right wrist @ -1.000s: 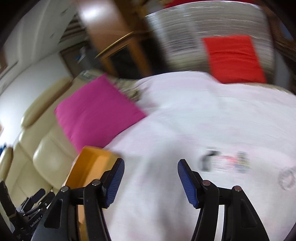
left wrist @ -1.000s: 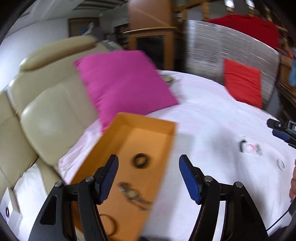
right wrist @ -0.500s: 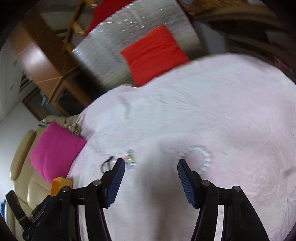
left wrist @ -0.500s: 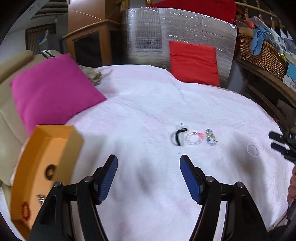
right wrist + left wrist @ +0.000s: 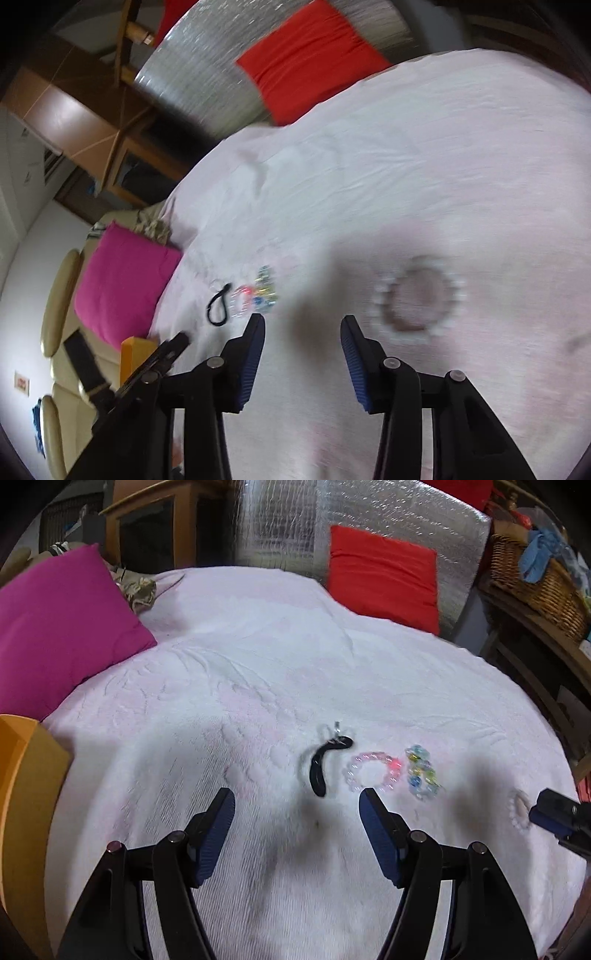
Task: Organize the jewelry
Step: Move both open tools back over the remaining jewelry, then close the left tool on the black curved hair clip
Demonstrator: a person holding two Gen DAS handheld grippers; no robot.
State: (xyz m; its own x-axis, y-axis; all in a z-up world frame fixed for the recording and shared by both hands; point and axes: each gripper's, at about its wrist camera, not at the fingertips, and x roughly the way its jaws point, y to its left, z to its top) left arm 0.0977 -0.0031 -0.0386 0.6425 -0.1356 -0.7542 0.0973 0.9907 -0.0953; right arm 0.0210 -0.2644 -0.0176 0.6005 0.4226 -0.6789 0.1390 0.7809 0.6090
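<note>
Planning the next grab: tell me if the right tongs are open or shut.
Open. The right tongs have just been closing, with nothing between them; the white bracelet lies beyond.

Jewelry pieces lie in a row on the bed cover [image 5: 258,672], with cushions at its far edges.

In the left wrist view, the strap-like piece [image 5: 320,768] lies left, the bead bracelet [image 5: 373,771] just beside it on the right, then the bracelet of mixed beads [image 5: 421,771], touching or nearly touching that one. The ring of pale beads [image 5: 517,808] lies apart, near the right edge. The box [image 5: 26,794] sits at the left edge, the cushion [image 5: 55,627] behind it. Another cushion [image 5: 384,579] leans at the far edge against the padded panel [image 5: 369,520]. In the right wrist view, the ring of pale beads lies just beyond the right gripper [image 5: 303,328].
</note>
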